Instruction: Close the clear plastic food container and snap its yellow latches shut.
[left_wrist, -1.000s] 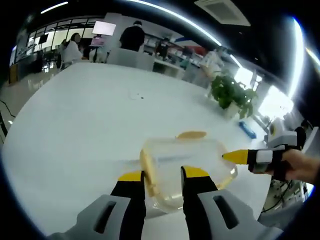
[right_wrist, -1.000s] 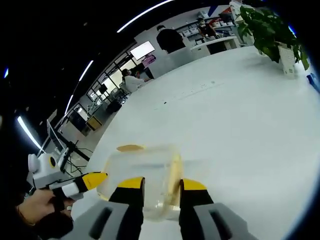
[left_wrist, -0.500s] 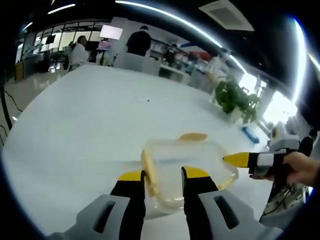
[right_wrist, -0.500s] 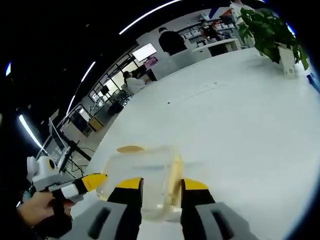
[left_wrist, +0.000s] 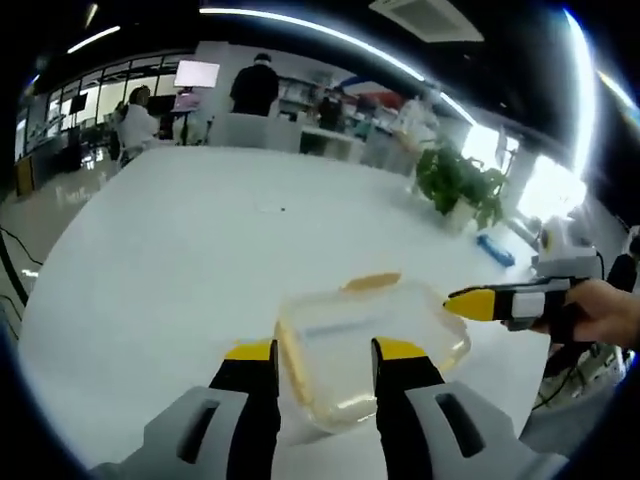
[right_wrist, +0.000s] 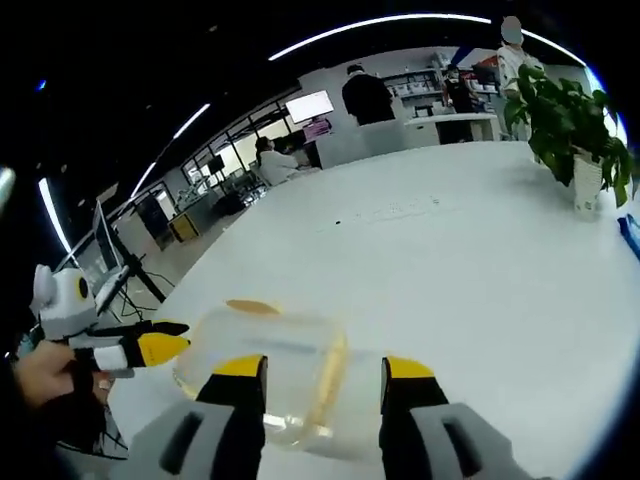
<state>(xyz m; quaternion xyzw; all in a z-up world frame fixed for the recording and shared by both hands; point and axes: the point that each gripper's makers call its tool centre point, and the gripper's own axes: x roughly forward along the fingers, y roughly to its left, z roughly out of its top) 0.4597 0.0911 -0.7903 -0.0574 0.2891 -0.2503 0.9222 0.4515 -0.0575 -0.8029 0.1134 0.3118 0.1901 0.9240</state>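
A clear plastic food container sits on the white tabletop, its lid down over the box and its yellow latches showing along the edges: one long latch on the side next to the left tongs and another latch at the far edge. In the left gripper view, the left tongs stand spread, their yellow-tipped jaws on either side of the container's near corner, not gripping it. The right tongs come in from the right of that view, held in a person's hand, with the yellow tip just beside the container's right corner; whether it touches cannot be told. In the right gripper view, the right tongs are spread too, with the container between and just ahead of the jaws, a yellow latch running along the side between them and a second latch at the far edge. The left tongs enter from the left, held in a hand, their yellow tip close to the container's left corner. A potted plant stands far off on the tabletop, and several people are at desks beyond it.
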